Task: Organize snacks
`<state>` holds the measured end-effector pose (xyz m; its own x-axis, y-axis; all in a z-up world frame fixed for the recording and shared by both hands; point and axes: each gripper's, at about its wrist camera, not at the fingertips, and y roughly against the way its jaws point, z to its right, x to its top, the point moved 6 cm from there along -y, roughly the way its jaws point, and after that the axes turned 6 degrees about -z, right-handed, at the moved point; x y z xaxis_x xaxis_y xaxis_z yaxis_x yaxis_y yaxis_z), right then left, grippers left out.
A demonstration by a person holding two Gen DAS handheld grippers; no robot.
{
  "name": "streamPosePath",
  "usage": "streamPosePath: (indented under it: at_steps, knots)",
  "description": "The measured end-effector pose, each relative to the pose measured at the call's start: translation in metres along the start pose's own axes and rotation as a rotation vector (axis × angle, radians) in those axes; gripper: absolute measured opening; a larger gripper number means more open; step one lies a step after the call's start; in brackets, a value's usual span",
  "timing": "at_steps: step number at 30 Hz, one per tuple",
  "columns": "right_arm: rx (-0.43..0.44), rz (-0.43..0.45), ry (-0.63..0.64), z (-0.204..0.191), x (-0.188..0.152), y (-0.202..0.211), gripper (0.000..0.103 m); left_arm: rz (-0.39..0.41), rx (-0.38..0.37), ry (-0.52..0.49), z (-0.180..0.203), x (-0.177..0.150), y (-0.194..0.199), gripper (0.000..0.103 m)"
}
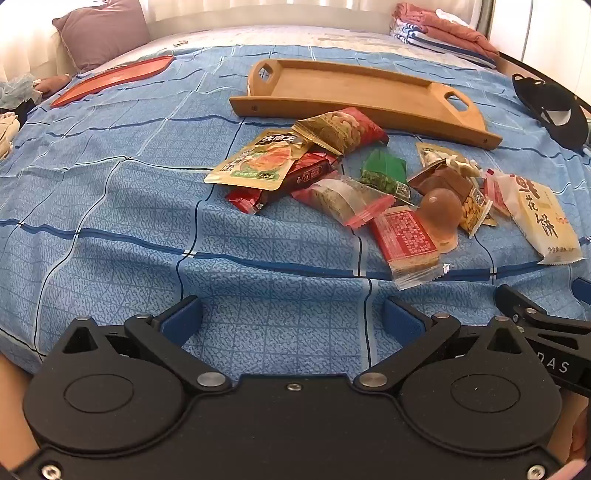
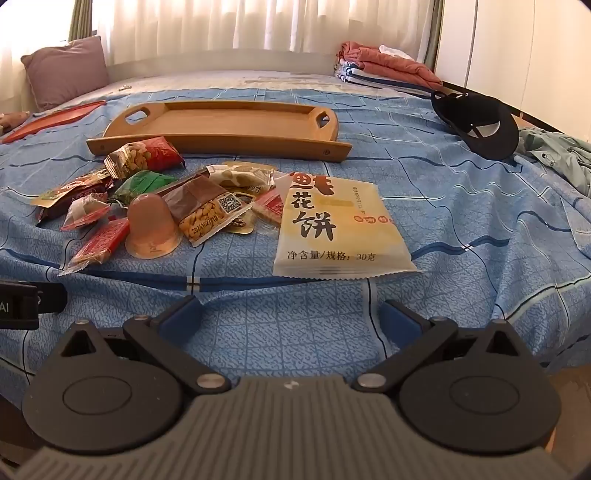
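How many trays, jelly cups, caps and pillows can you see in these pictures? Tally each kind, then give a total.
trays: 2, the wooden tray and the red tray
jelly cup: 1
black cap: 1
pillow: 1
total: 5
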<state>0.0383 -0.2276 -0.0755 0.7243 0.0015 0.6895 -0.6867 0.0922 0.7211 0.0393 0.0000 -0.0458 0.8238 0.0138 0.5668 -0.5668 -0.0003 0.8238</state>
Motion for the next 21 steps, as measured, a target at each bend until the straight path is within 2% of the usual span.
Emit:
streamPosePath:
  at_steps: [2,21]
  knots:
    - [0.009,-0.029,-0.007,-0.0006,-0.0006,-0.0008,0.103,0.003,0.000,-0.001,-0.0001,-0.0004,0.0002,0.103]
    - [0.003,-0.020,0.002,-0.0003,0.0003,-0.0012,0.103,-0.005,0.007,-0.005,0.0006,-0.0001,-0.0011,0.103]
